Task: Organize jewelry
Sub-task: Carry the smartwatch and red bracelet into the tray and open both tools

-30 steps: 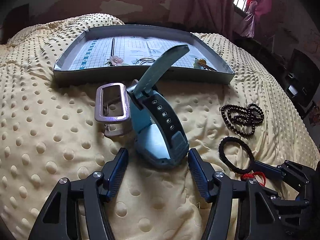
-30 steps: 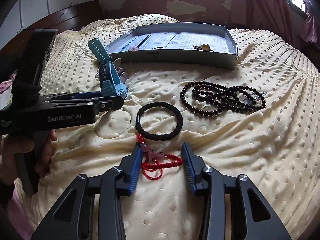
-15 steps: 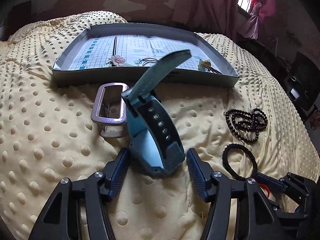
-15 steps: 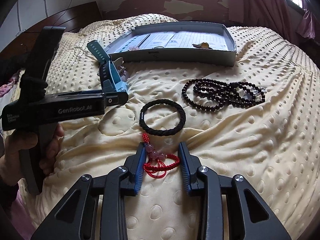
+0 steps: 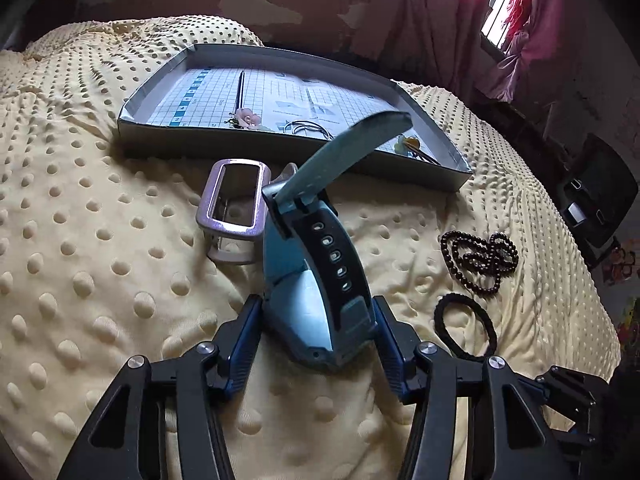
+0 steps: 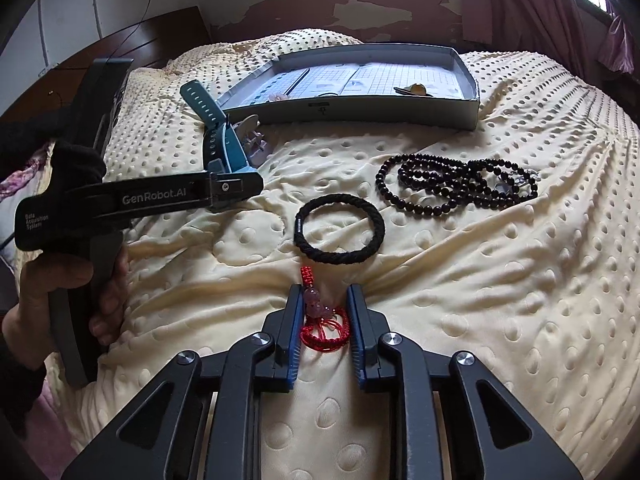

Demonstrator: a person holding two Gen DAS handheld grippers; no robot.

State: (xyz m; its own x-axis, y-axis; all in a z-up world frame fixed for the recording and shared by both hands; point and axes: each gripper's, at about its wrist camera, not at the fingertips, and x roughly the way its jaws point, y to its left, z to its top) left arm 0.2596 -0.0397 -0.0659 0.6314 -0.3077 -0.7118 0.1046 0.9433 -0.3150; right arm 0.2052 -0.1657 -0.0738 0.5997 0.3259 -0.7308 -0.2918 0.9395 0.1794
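A blue watch (image 5: 304,280) stands on the yellow dotted blanket with one strap raised. My left gripper (image 5: 316,320) is open and straddles the watch body, its pads close against both sides. From the right wrist view the watch (image 6: 224,152) rises just beyond the left gripper (image 6: 236,186). My right gripper (image 6: 324,308) is shut on a red cord bracelet (image 6: 320,320) with pink beads, which lies on the blanket. The grey tray (image 5: 280,148) sits at the back, holding a flower hairpin (image 5: 248,118), thin metal rings (image 5: 306,128) and a yellow flower piece (image 5: 408,144).
A purple watch frame (image 5: 234,200) lies left of the blue watch. A black braided band (image 6: 340,228) and a dark bead necklace (image 6: 456,188) lie ahead of the right gripper. A hand (image 6: 108,300) holds the left gripper's handle. Pink curtains hang at the back right.
The left gripper slid forward until the watch body sat between its fingers. The right gripper's fingers closed in on the red bracelet and squeezed its loop.
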